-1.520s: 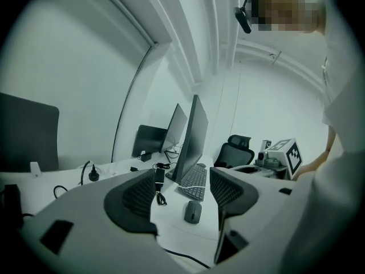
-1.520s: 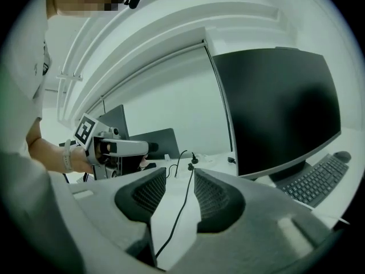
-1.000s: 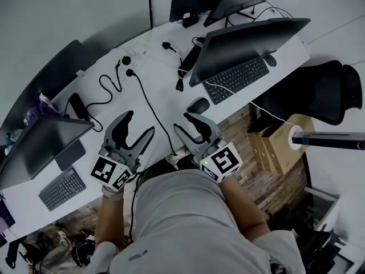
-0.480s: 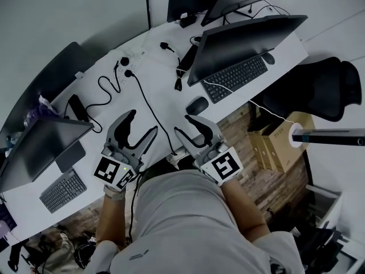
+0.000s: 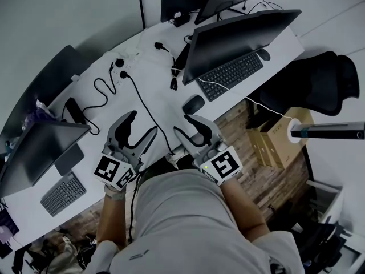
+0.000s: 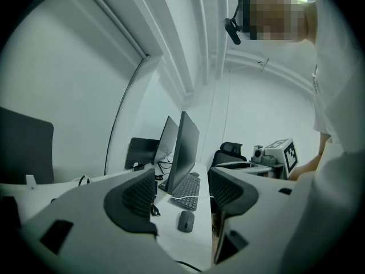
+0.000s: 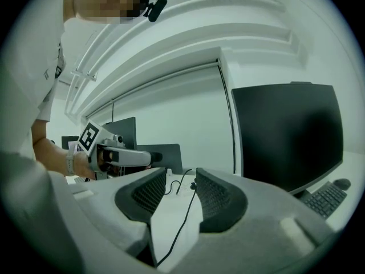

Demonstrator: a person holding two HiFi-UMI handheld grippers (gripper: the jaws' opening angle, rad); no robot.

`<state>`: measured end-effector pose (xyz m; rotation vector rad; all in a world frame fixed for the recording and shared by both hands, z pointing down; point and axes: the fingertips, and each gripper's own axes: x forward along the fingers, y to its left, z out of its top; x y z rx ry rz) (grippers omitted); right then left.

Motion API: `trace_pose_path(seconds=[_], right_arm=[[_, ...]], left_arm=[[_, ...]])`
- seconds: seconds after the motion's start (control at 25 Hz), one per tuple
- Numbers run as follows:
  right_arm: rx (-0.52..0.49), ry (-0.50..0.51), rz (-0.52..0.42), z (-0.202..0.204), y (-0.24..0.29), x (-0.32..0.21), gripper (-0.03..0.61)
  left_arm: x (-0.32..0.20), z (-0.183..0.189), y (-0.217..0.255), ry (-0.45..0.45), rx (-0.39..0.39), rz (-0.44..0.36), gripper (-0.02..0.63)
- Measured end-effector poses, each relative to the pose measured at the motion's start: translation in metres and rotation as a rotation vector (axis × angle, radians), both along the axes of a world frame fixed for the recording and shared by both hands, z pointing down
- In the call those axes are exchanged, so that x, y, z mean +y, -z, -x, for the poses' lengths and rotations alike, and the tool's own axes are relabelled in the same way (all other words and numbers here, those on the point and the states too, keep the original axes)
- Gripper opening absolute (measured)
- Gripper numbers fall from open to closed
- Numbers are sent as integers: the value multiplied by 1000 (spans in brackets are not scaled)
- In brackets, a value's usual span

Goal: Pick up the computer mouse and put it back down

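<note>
The dark computer mouse (image 5: 193,104) lies on the white desk (image 5: 159,79), just left of the black keyboard (image 5: 231,76). My right gripper (image 5: 183,124) hovers open just short of the mouse, near the desk's front edge, with nothing between its jaws. My left gripper (image 5: 141,124) is open too, further left over the desk, and empty. The left gripper view shows the mouse (image 6: 186,221) on the desk beyond the gripper's (image 6: 182,190) spread jaws. The right gripper (image 7: 174,193) looks along the desk over a black cable (image 7: 181,227); no mouse shows between its jaws.
A large monitor (image 5: 239,36) stands behind the keyboard, with a second mouse (image 5: 263,54) at its right end. Black cables and plugs (image 5: 122,76) trail over the middle of the desk. Another monitor (image 5: 34,153) and a small keyboard (image 5: 60,190) sit left. An office chair (image 5: 325,87) and a cardboard box (image 5: 279,141) stand right.
Both grippers stay open and in about the same place. The desk and its things sit slightly further up and left in the head view.
</note>
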<state>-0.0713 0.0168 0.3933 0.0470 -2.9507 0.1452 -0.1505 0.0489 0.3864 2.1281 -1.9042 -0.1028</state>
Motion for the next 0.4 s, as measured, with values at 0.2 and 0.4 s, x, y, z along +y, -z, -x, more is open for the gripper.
trace_pose_path(seconds=[0.2,0.4], right_arm=[[0,-5,1,-3,0,0,155],[8,-9,7,-6,-4,0,155]], left_arm=[[-1,-2,-1,-4,6,4,293],[-1,-6,-6,-8,14,12,293]])
